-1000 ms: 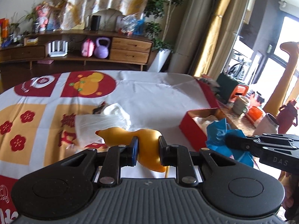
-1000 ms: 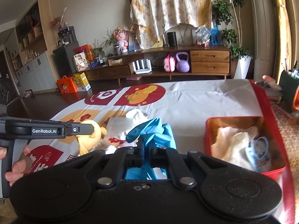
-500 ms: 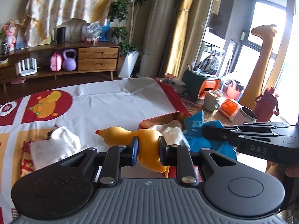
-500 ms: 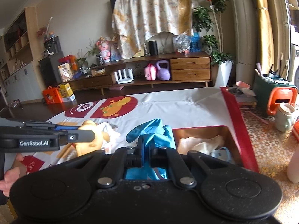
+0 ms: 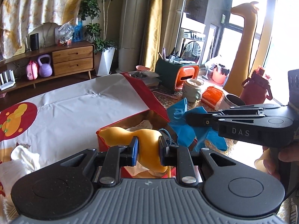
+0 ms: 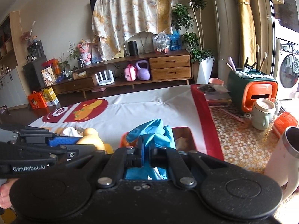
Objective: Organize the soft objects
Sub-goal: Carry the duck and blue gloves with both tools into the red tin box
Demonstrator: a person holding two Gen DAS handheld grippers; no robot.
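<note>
Holding, both tools loaded, above the near right part of the table.

Item 1: left gripper, pads clamped on the yellow soft toy. The toy is gourd-shaped, its long axis running left to right across the pads, narrow end pointing left. It hangs over the near left corner of the red box, partly past the rim.

Item 2: right gripper, pads pressed together on the blue cloth, which bunches above the pads and trails below them. In the left wrist view the cloth hangs at the right edge of the box, part of it outside.

Item 3: red box, open top, on the white tablecloth; pale fabric already lies inside. It sits directly below and just beyond both loads.

Item 4: white cloth, loose on the table, far left of the box, not yet collected.

Judgement: release over the box is the likely next step. The toy is nearer the interior; the cloth wants a small shift left first.
</note>
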